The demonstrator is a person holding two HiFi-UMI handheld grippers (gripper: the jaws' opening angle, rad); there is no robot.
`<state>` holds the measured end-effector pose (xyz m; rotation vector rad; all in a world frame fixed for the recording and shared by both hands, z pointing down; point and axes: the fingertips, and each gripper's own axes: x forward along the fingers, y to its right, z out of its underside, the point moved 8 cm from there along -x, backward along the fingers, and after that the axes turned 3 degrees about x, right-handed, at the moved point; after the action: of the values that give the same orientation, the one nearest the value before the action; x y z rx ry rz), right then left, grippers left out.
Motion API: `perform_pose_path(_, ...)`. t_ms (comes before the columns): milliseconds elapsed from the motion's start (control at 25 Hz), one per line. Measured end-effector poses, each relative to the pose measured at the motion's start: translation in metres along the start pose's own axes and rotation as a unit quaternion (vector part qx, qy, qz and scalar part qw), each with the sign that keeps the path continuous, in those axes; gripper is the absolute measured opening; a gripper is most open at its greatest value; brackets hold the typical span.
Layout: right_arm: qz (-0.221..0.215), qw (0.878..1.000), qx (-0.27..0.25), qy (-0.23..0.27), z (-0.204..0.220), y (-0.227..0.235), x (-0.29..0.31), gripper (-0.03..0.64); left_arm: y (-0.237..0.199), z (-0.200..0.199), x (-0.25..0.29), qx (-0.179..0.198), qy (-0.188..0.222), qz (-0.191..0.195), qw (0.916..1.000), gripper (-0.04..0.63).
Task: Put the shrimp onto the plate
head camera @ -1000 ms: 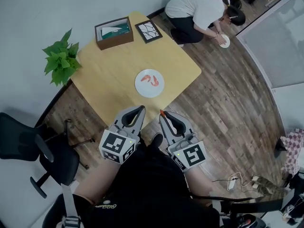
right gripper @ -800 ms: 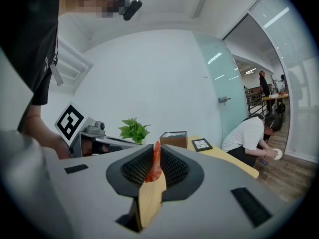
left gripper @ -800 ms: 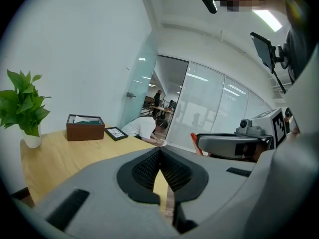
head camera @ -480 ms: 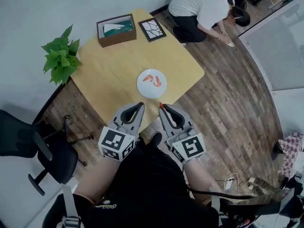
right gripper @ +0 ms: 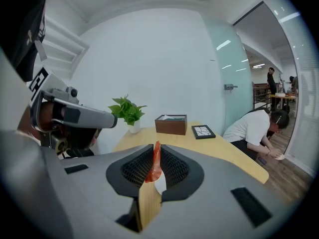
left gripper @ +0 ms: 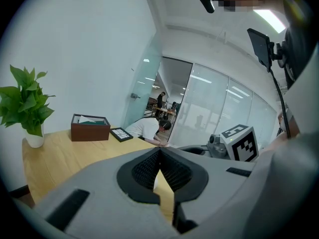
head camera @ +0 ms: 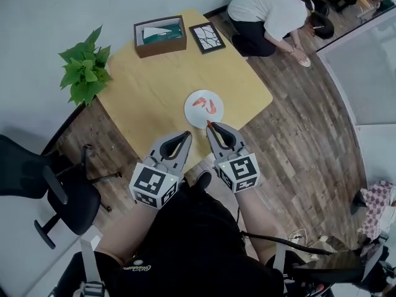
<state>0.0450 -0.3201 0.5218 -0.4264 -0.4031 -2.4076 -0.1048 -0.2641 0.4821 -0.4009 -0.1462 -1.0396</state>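
Observation:
A white plate (head camera: 204, 109) lies near the front edge of the yellow table (head camera: 154, 85), with two orange shrimp (head camera: 206, 104) on it. My right gripper (head camera: 210, 126) is shut on a third orange shrimp (right gripper: 156, 163), held just short of the plate's near rim; a sliver of the plate (right gripper: 160, 182) shows behind the shrimp. My left gripper (head camera: 185, 135) is shut with nothing in it, hanging over the table's front edge to the left of the right one.
A brown tissue box (head camera: 160, 35) and a small framed picture (head camera: 206, 37) sit at the table's far side. A potted green plant (head camera: 85, 73) stands at the left corner. A person (head camera: 275, 14) crouches on the wood floor beyond the table. A black office chair (head camera: 43, 190) stands at left.
Both grippers have moved forward toward the table. The right gripper, still holding the shrimp, now reaches the plate's near edge. The crouching person's hand has shifted on the floor.

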Motion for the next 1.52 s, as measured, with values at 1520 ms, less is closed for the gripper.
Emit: perform_pose_path(1520,-0.015,0.947,-0.205,-0.248,0.073,0.035,0.131,0.043,-0.014,0.011,-0.012,0.003,-0.014,-0.013,0.9998,0.0)
